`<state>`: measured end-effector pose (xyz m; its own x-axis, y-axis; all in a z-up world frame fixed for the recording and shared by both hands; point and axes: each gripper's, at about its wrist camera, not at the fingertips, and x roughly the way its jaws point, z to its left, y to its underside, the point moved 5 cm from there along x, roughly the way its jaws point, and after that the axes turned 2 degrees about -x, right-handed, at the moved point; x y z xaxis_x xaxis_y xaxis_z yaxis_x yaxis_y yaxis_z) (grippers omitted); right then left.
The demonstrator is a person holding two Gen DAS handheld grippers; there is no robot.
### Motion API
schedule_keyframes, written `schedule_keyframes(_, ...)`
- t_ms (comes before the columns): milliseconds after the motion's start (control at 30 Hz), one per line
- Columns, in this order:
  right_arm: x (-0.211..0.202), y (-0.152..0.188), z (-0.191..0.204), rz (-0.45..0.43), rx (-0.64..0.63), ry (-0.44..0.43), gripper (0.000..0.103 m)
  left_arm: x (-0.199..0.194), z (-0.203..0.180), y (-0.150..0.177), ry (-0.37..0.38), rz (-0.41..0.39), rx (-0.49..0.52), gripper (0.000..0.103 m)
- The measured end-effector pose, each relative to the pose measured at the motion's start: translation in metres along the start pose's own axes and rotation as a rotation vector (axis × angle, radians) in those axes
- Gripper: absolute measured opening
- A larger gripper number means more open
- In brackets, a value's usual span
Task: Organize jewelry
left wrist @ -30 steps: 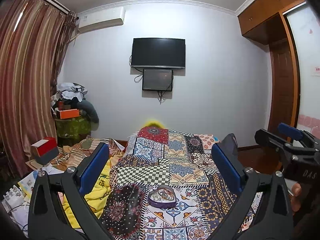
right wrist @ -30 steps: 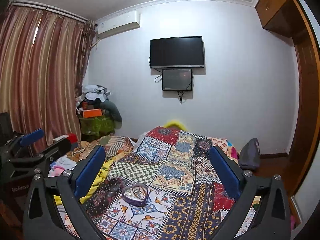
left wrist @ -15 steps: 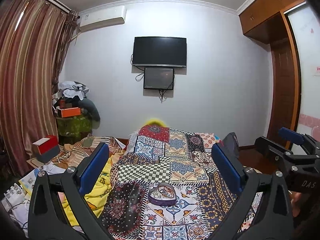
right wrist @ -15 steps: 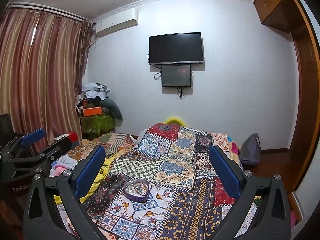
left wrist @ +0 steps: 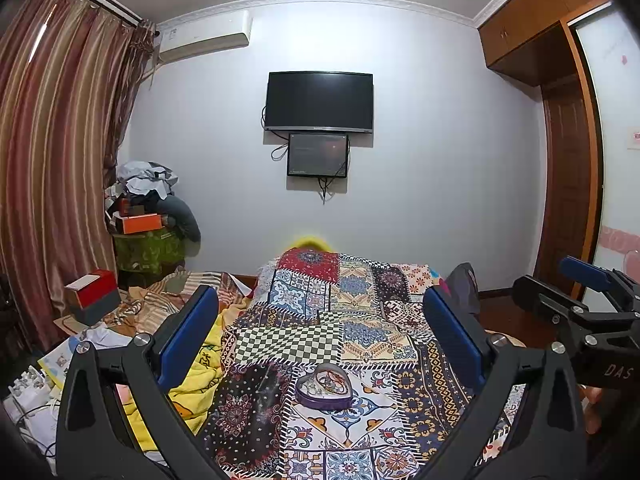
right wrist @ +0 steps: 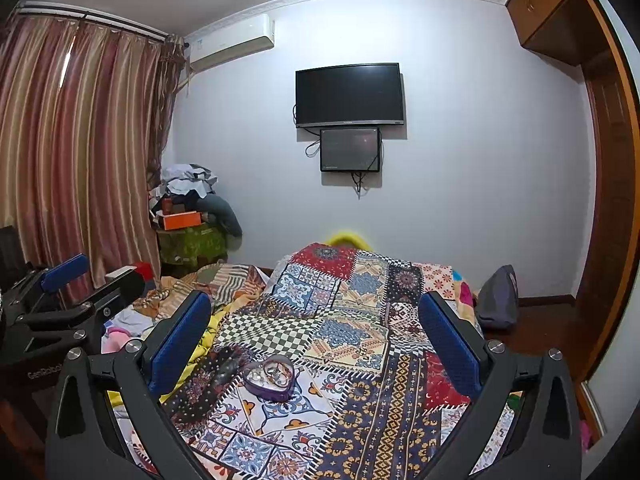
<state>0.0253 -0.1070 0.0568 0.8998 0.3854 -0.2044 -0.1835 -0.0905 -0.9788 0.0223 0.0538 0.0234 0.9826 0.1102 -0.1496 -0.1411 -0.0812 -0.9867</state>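
Note:
A purple heart-shaped tin holding rings and bangles sits on the patchwork bedspread. In the right wrist view the same tin lies left of centre. My left gripper hovers above and short of the tin, open with nothing between its blue pads. The right gripper is likewise open and empty, held back from the tin. Each gripper shows in the other's view: the right gripper at the right edge, the left gripper at the left edge.
Crumpled yellow and striped bedding lies left of the bedspread. A red box and a cluttered stand are by the curtain. A grey bag sits on the floor at right, near a wooden door.
In the right wrist view the scene has slid up a little. The left wrist view is almost unchanged. Both grippers stay open and the tin has not moved.

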Motion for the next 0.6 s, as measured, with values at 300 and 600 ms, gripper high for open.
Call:
schedule_keyframes(300, 0.0004, -0.0017, -0.004, 0.01, 0.012, 0.001, 0.103, 0.0002, -0.0021, 0.0002, 0.003, 0.003, 0.005, 0.102)
schedule_keyframes(600, 0.001, -0.0024, -0.0065, 0.012, 0.017, 0.006, 0.103, 0.0, -0.0047, 0.0002, 0.006, 0.007, 0.006, 0.102)
